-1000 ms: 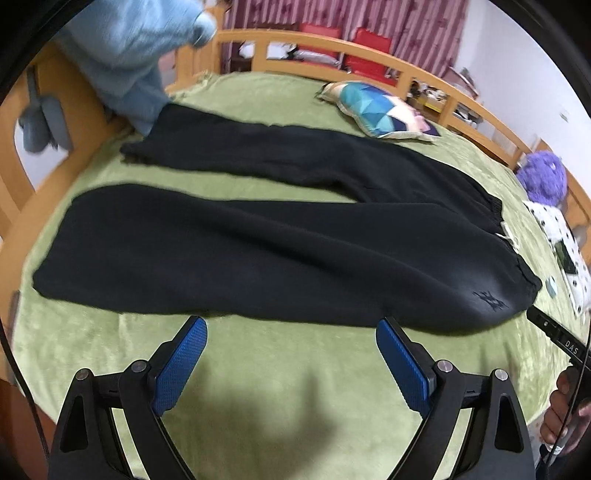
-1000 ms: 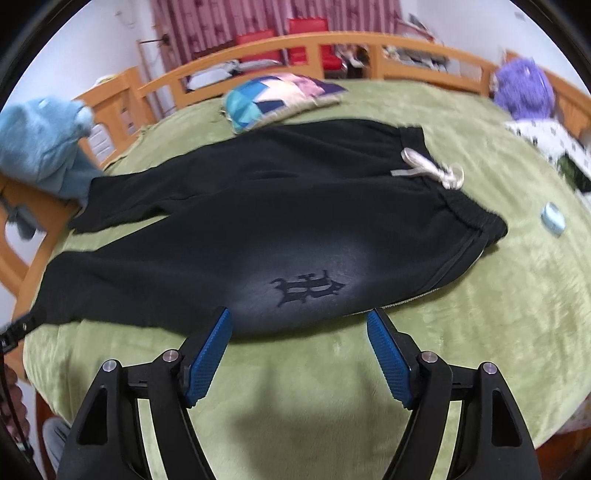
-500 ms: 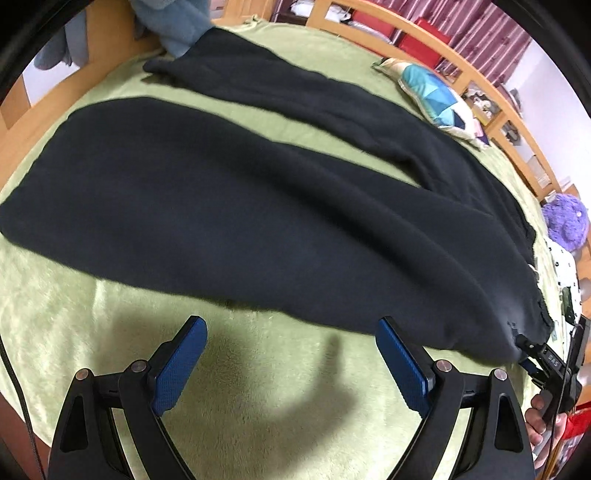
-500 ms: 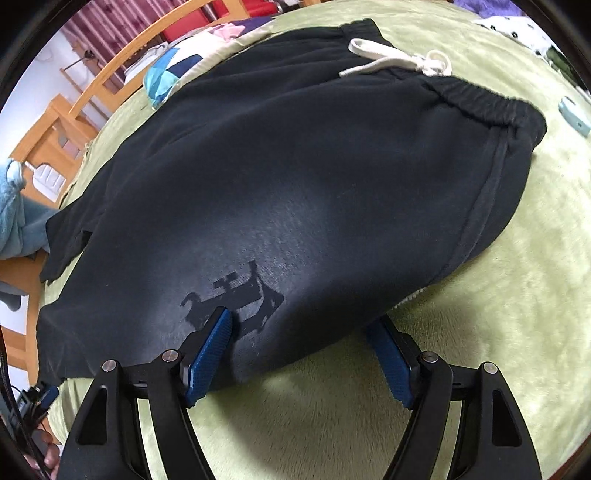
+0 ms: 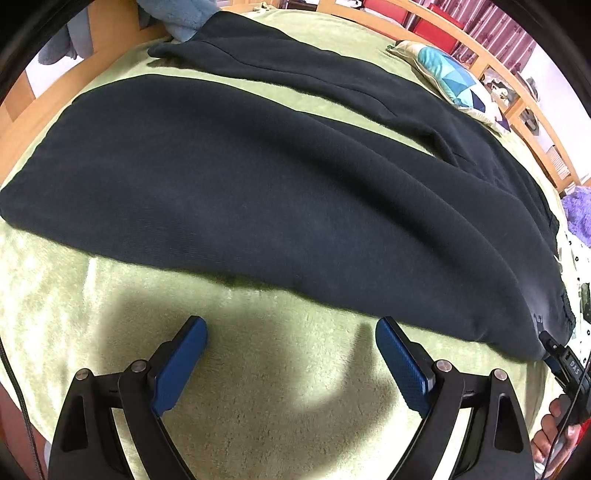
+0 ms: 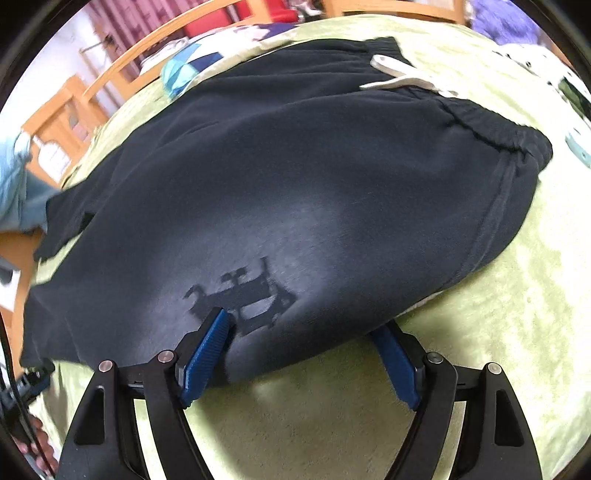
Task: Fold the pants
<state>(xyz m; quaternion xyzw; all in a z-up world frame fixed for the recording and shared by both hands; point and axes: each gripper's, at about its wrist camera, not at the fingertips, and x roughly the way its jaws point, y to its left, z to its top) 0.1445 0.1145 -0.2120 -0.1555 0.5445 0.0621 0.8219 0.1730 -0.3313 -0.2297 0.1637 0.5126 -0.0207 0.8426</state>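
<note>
Where fuzzy green blanket [image 5: 280, 387] spreads, black fleece pants [image 5: 280, 192], both hand-held grippers wide open, empty.

The pants [image 6: 288, 206] bear a dark emblem [image 6: 240, 295], not legible.

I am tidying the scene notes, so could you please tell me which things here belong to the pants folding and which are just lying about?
Part of the job:
black pants
white drawstring
left gripper, open
right gripper, open at the pants' near edge

Lying about:
patchwork pillow
purple plush toy
light blue blanket
green bedspread
</note>
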